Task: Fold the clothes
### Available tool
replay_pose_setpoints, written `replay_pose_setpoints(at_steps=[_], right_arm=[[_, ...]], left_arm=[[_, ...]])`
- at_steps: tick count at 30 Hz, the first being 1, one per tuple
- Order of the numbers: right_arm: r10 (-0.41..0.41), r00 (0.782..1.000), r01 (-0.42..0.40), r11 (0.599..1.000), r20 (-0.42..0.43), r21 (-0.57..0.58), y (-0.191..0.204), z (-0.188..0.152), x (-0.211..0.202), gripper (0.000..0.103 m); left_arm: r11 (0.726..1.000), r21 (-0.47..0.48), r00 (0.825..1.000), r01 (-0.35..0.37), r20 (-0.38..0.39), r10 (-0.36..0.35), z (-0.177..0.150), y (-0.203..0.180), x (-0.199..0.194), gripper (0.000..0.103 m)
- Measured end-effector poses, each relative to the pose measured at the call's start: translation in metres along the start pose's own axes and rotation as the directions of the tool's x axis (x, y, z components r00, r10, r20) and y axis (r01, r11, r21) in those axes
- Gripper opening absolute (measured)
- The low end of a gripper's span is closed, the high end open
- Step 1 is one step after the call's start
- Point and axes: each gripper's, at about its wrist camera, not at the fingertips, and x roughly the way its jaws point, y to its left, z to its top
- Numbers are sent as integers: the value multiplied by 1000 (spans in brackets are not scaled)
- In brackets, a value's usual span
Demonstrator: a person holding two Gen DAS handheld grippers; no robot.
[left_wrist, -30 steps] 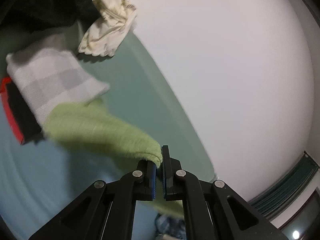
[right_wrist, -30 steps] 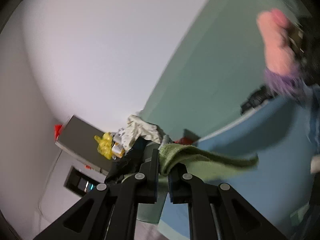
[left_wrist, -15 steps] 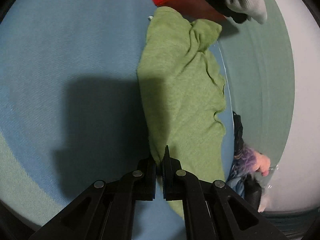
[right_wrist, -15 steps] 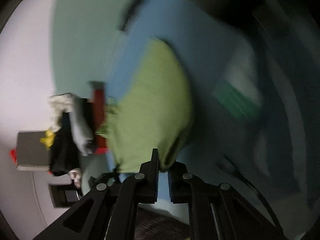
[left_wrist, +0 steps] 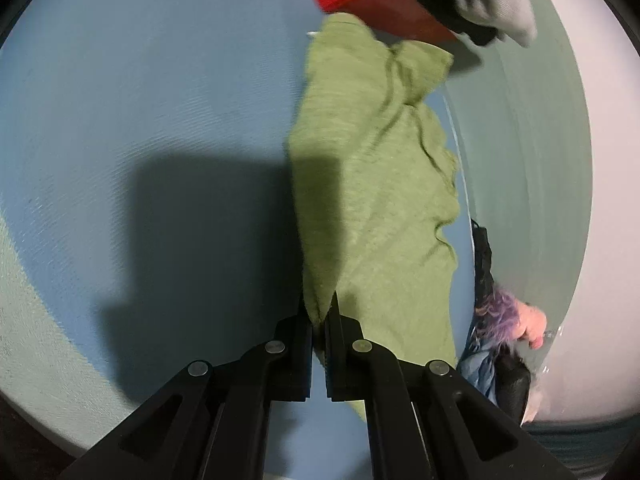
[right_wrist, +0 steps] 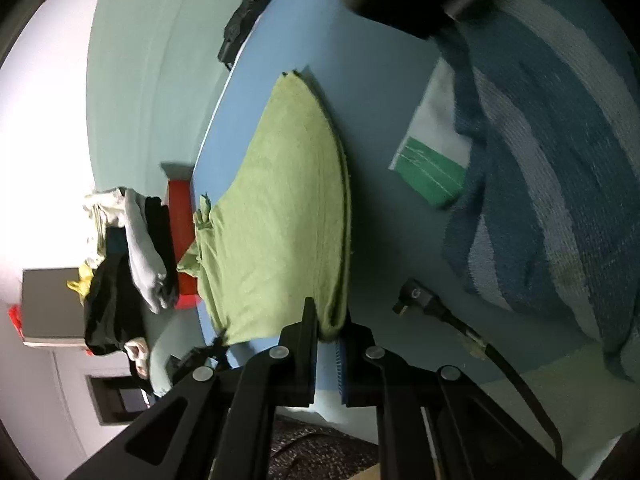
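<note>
Both my left tool (left_wrist: 319,312) and right tool (right_wrist: 329,326) pinch the green garment (right_wrist: 280,208) laid flat on the blue surface (left_wrist: 140,120); next I release and smooth it.

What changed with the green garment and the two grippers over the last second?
The green garment was hanging in the air between the grippers a second ago; both came down and it now lies spread flat on the blue mat. Nothing was let go: the left gripper and the right gripper stay shut on its near edge. The clothes pile beyond it has not moved.
</note>
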Motion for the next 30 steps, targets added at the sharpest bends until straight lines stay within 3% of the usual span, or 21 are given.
replay_pose_setpoints(at_steps=[3,5,8,13,14,17,20,22,24,26,27,30], right_arm=[[-64,998,65,998,-24,4,-3,1,5,24],[-90,996,89,996,-25,-32,1,4,-3,27],[-133,989,140,979,59,-148,22,16,-28,30],[-253,942,319,880,221,-352,81,50,-29,39],[-276,933,348,859,232,-376,88,56,-24,45],[-365,912,410,836,190,-364,95,77,5,45],[-344,935,354,880,88,-316,82,75,21,45],[-319,947,316,906,37,-283,71,61,22,45],[-276,961,266,934,-8,-240,59,44,16,49],[-196,978,180,965,-67,-188,46,21,10,55],[-152,984,135,978,-98,-161,39,9,9,56],[-109,981,94,991,-162,-96,21,-12,16,57]], left_arm=[[1000,-19,1000,0,-6,0,1,6,0,4],[1000,-13,1000,-1,-10,1,1,6,2,4],[1000,-15,1000,-5,-18,5,-1,9,4,4],[999,-51,999,-4,-38,2,0,14,7,6],[998,-63,999,5,-44,-7,0,16,8,6],[990,-133,997,45,-54,-52,3,25,10,6],[981,-182,996,67,-54,-78,3,29,13,7],[977,-195,994,87,-45,-98,3,29,13,14],[971,-197,989,136,-31,-145,3,26,11,44],[966,-185,982,183,-12,-188,3,21,8,65],[970,-164,984,179,3,-181,2,17,5,70],[989,-69,991,133,31,-132,-3,4,-3,70]])
